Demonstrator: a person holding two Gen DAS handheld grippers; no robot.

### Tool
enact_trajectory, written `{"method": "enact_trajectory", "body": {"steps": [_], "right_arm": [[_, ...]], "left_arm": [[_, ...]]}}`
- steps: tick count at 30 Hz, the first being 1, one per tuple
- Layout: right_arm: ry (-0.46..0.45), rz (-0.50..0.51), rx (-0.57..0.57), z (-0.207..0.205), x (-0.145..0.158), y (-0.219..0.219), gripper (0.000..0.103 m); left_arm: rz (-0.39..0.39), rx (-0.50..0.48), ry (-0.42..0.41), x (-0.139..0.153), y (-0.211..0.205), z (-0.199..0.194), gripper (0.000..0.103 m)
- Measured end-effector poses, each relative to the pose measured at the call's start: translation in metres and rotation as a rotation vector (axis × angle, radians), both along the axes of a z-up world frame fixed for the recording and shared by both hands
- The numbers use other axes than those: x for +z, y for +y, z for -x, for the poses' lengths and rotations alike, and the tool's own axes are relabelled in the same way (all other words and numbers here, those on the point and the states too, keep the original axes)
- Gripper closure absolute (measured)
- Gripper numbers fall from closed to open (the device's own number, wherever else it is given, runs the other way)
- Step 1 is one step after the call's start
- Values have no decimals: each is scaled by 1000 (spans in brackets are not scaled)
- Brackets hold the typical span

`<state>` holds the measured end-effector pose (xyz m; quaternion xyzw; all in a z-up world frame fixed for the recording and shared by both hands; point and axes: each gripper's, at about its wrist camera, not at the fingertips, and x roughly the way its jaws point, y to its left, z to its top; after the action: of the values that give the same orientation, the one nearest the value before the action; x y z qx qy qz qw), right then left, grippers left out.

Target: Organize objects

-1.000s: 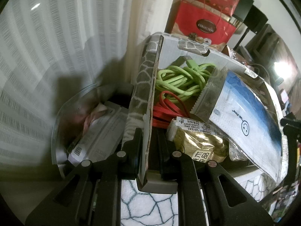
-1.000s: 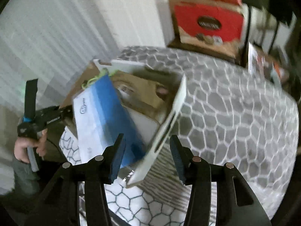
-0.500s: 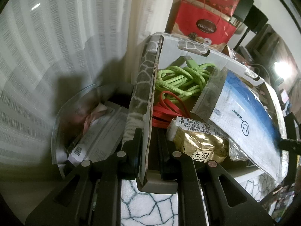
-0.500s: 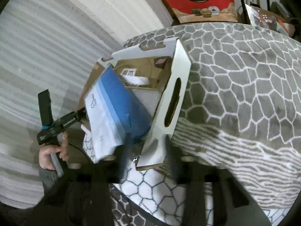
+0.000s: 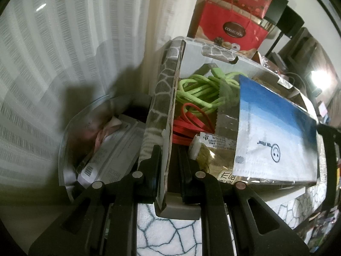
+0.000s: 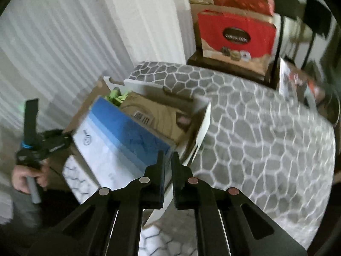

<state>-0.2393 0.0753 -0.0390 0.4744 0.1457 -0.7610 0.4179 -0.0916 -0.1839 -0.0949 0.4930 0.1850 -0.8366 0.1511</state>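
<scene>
An open cardboard box stands on a grey patterned blanket. It holds a green cord, red bands, a gold packet and a blue-and-white mask pack. My left gripper is shut on the box's near side wall. My right gripper has its jaws closing, nearly together, pinching the near corner of the mask pack, which stands tilted up out of the box. A hand holds the left gripper's handle beyond the box.
A clear plastic tub with papers and labelled packets sits left of the box, against a striped curtain. Red gift boxes are stacked behind. The blanket spreads right of the box.
My right gripper's jaws came together on the mask pack's corner, and the pack tipped up higher over the box. My left gripper kept its hold on the box wall.
</scene>
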Motion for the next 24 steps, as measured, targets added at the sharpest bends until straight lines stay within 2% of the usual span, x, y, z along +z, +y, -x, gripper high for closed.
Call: {"method": "enact_trajectory", "body": {"steps": [8,11,13,15,16,20,24], "right_arm": [[154,-157,109,-3,-8,-28,98],[179,-175,133,-8,-10,-30,92],[177,-162,124,-8,-7,-29,80],[186,-131,89,-8,0,-23,52],[183,-106,69,-7,3,-19,49],[83,-4,-36,4,11,2,48],[-105,63,-162,23,-10,29,47]], "left_arm": [[0,1,0,0,0,0,90],[-1,1,1,0,0,0,90],[-1,0,1,0,0,0,90],[-2,0,0,0,1,0,90],[-3,0,0,0,1,0,90],[-3,-2,-1,0,2,0,90],[-3,0,0,0,2,0,90]]}}
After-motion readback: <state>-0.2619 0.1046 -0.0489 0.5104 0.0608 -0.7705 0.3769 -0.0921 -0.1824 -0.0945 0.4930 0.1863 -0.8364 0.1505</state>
